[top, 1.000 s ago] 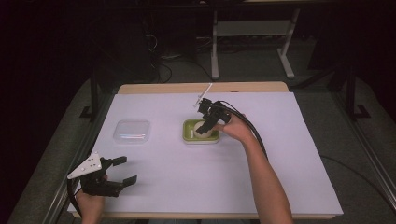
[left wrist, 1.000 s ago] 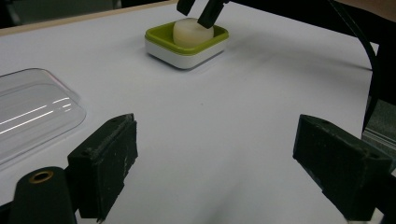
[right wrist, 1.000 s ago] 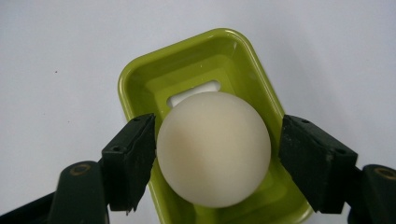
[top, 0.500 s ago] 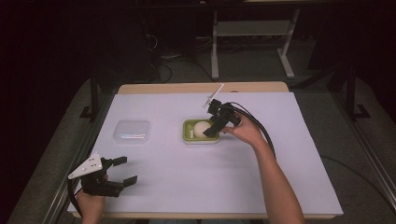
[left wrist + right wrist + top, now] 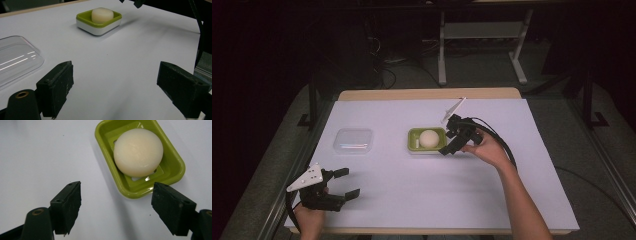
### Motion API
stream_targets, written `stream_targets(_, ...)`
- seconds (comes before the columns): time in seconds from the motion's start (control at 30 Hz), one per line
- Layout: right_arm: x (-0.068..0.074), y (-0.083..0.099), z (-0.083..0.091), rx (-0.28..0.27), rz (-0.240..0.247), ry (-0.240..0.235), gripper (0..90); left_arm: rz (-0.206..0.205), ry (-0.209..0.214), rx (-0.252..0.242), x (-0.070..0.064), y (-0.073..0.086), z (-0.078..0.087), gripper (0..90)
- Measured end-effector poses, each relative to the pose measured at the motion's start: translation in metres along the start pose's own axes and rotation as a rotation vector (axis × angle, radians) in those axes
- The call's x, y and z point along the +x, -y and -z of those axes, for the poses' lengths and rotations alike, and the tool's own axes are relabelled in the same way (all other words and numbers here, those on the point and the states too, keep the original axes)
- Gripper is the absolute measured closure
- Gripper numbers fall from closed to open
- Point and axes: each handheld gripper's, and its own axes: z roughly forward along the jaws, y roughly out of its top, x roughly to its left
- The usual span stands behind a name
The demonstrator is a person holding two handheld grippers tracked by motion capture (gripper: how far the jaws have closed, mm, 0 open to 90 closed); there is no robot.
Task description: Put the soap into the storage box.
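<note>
Table: it is covered by a smooth white sheet.
Lid: clear glossy plastic with rounded corners, left unmoved.
Soap dish: green, rectangular, placed at the table centre.
Soap: a pale round bar, laid in the dish.
Right gripper: jaws released, drawn back from the dish since 0.5 s ago.
Left gripper: jaws spread, nothing is held.
Writing: none can be read.

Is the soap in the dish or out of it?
In. The soap sits inside the green dish; the right claw is open and apart from it.
</note>
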Motion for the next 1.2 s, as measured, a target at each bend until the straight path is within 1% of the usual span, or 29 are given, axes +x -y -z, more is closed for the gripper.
stream_targets(0.17, 0.006, 0.007, 0.005, -0.009, 0.002, 0.002, 23.0, 0.001, -0.001, 0.002, -0.001, 0.0, 0.0, 13.1)
stream_targets(0.2, 0.009, 0.012, 0.006, -0.012, -0.009, 0.0, 23.1, -0.001, -0.001, 0.003, -0.001, 0.0, 0.0, 13.1)
stream_targets(0.27, 0.011, 0.018, 0.008, -0.024, -0.011, 0.004, 23.1, -0.003, -0.002, 0.002, -0.001, 0.0, 0.0, 13.1)
stream_targets(0.3, 0.011, 0.018, 0.008, -0.024, -0.011, 0.004, 23.1, -0.003, -0.002, 0.002, -0.001, 0.0, 0.0, 13.1)
stream_targets(0.33, 0.012, 0.025, 0.009, -0.025, -0.014, 0.0, 23.1, -0.001, -0.001, 0.002, -0.001, 0.0, 0.0, 13.1)
stream_targets(0.37, 0.012, 0.025, 0.009, -0.025, -0.014, 0.0, 23.1, -0.001, -0.001, 0.002, -0.001, 0.0, 0.0, 13.1)
stream_targets(0.4, 0.014, 0.031, 0.011, -0.033, -0.017, 0.006, 23.1, 0.002, -0.001, 0.001, -0.001, 0.0, 0.0, 13.1)
stream_targets(0.43, 0.014, 0.031, 0.011, -0.033, -0.017, 0.006, 23.1, 0.002, -0.001, 0.001, -0.001, 0.0, 0.0, 13.1)
stream_targets(0.47, 0.016, 0.037, 0.014, -0.028, -0.026, 0.005, 23.0, 0.0, -0.002, 0.003, -0.001, 0.0, -0.001, 13.1)
stream_targets(0.5, 0.016, 0.037, 0.014, -0.028, -0.026, 0.005, 23.0, 0.0, -0.002, 0.003, -0.001, 0.0, -0.001, 13.1)
stream_targets(0.6, 0.021, 0.045, 0.019, -0.04, -0.024, 0.01, 23.0, -0.001, -0.001, 0.004, -0.001, 0.0, -0.001, 13.1)
stream_targets(0.7, 0.025, 0.049, 0.02, -0.04, -0.036, 0.01, 22.9, 0.0, 0.0, 0.004, -0.001, 0.0, -0.002, 13.1)
stream_targets(0.73, 0.027, 0.054, 0.021, -0.023, -0.042, 0.007, 22.3, -0.001, 0.0, 0.004, -0.001, 0.0, -0.002, 13.1)
stream_targets(0.77, 0.027, 0.054, 0.021, -0.023, -0.042, 0.007, 22.3, -0.001, 0.001, 0.005, -0.001, 0.0, -0.002, 13.1)
stream_targets(0.83, 0.031, 0.063, 0.022, -0.047, -0.03, 0.013, 23.2, -0.011, -0.001, 0.011, 0.0, 0.0, -0.001, 13.1)
stream_targets(0.9, 0.034, 0.07, 0.022, -0.036, -0.039, 0.013, 23.1, 0.0, -0.001, 0.007, -0.001, 0.001, -0.002, 13.1)
stream_targets(0.93, 0.039, 0.08, 0.022, -0.037, -0.039, 0.02, 23.0, -0.002, -0.001, 0.009, -0.001, 0.001, -0.002, 13.1)
stream_targets(0.97, 0.039, 0.08, 0.022, -0.037, -0.039, 0.02, 23.0, -0.002, -0.002, 0.012, -0.001, 0.001, -0.002, 13.1)
stream_targets(1.0, 0.042, 0.087, 0.023, -0.036, -0.047, 0.019, 22.8, 0.001, -0.001, 0.011, -0.002, 0.001, -0.002, 13.1)
stream_targets(1.03, 0.042, 0.087, 0.023, -0.036, -0.047, 0.019, 22.8, 0.001, -0.001, 0.011, -0.002, 0.001, -0.002, 13.1)
stream_targets(1.07, 0.044, 0.092, 0.023, -0.037, -0.048, 0.02, 22.6, 0.002, -0.001, 0.01, -0.002, 0.001, -0.002, 13.1)
stream_targets(1.1, 0.049, 0.1, 0.024, -0.044, -0.059, 0.019, 22.5, -0.002, -0.002, 0.013, -0.003, 0.001, -0.002, 13.1)
stream_targets(1.17, 0.055, 0.108, 0.025, -0.046, -0.062, 0.024, 22.5, -0.006, 0.0, 0.014, -0.003, 0.001, -0.003, 13.1)
stream_targets(1.2, 0.06, 0.112, 0.026, -0.049, -0.089, 0.02, 22.5, -0.003, -0.001, 0.015, -0.004, 0.001, -0.003, 13.1)
